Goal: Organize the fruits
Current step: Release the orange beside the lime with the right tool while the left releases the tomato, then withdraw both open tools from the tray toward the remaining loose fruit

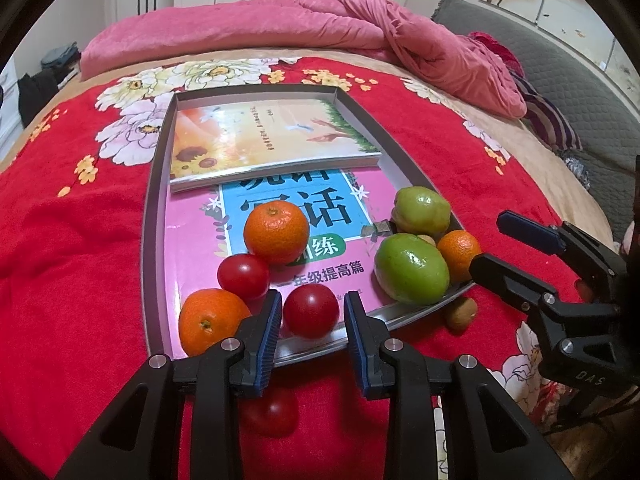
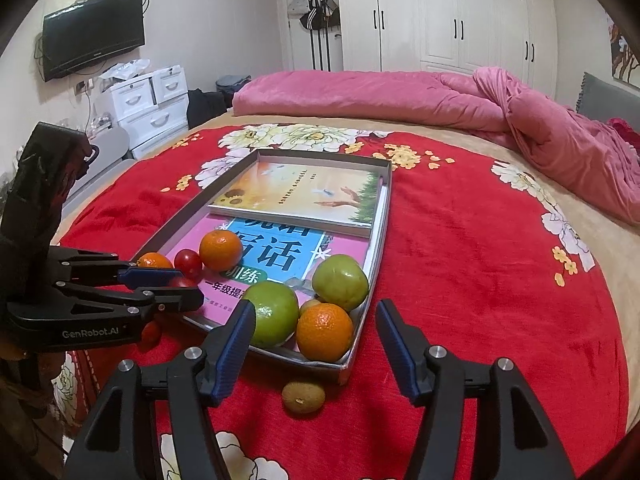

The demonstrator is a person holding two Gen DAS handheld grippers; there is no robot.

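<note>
A metal tray [image 1: 154,200] lined with two books lies on the red floral bedspread. It holds three oranges [image 1: 277,233], two green fruits [image 1: 412,270] and two red tomatoes. My left gripper [image 1: 312,316] stands over the tray's near edge with one tomato [image 1: 311,310] between its blue pads. A sliver of gap shows on the right side, and the tomato rests on the book. My right gripper [image 2: 314,320] is open at the tray's near right corner, around but clear of an orange [image 2: 324,332]. A small brown fruit [image 2: 303,397] lies on the bedspread just outside the tray.
Another tomato [image 1: 272,412] lies on the bedspread under my left gripper. A rumpled pink quilt [image 2: 540,120] covers the far side of the bed. White drawers [image 2: 152,112] and a wall TV [image 2: 94,32] stand to the left, and wardrobes [image 2: 460,20] behind.
</note>
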